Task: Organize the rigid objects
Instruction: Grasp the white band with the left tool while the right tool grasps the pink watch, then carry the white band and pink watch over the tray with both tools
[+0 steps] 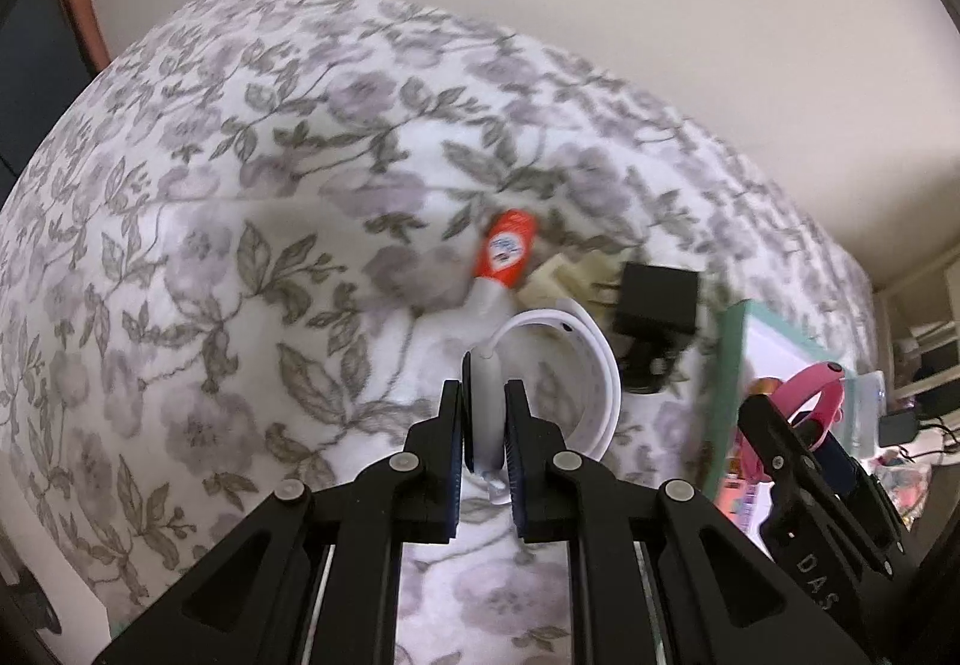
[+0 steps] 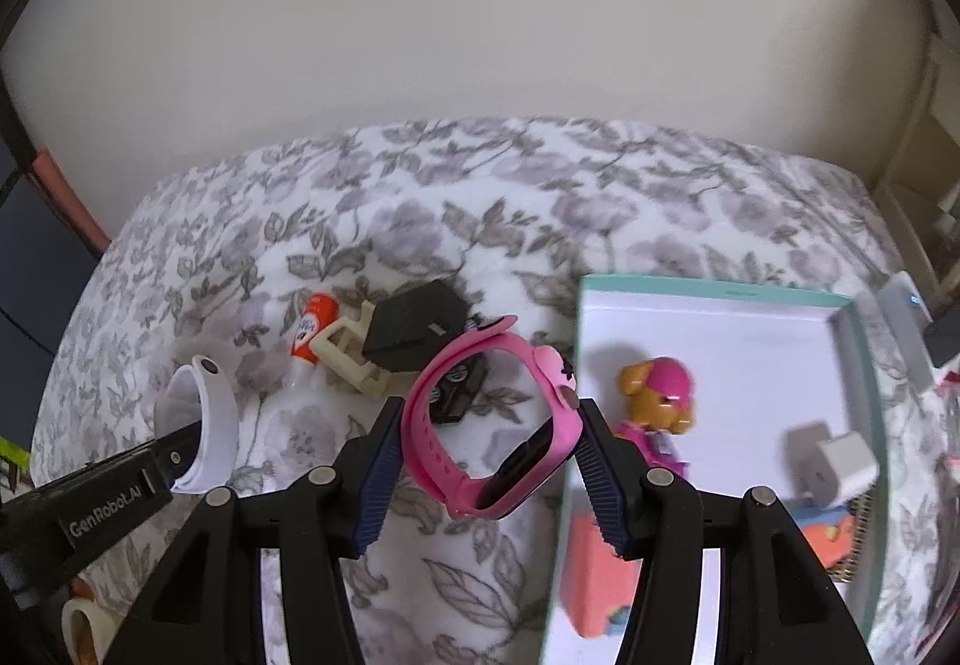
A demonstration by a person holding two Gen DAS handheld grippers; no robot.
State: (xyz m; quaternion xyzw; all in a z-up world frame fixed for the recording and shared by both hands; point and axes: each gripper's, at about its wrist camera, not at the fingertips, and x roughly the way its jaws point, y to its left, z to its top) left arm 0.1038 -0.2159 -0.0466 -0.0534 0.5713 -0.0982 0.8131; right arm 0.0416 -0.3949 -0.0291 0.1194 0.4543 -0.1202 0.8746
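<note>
My left gripper (image 1: 485, 395) is shut on a white wristband (image 1: 576, 365), held above the floral bedspread (image 1: 210, 245); the band also shows at the left of the right wrist view (image 2: 210, 425). My right gripper (image 2: 489, 425) is shut on a pink kids' watch (image 2: 498, 425), held just left of a teal-rimmed white box (image 2: 720, 299); the watch also shows in the left wrist view (image 1: 816, 395). On the bedspread lie an orange glue tube (image 2: 309, 332), a beige clip (image 2: 351, 359) and a black charger (image 2: 414, 326).
The box holds a toy dog figure (image 2: 657, 401), a white plug adapter (image 2: 834, 461) and an orange item (image 2: 594, 575). A tape roll (image 2: 81, 629) lies at the lower left. Shelving (image 2: 936, 185) stands at the right; a plain wall is behind the bed.
</note>
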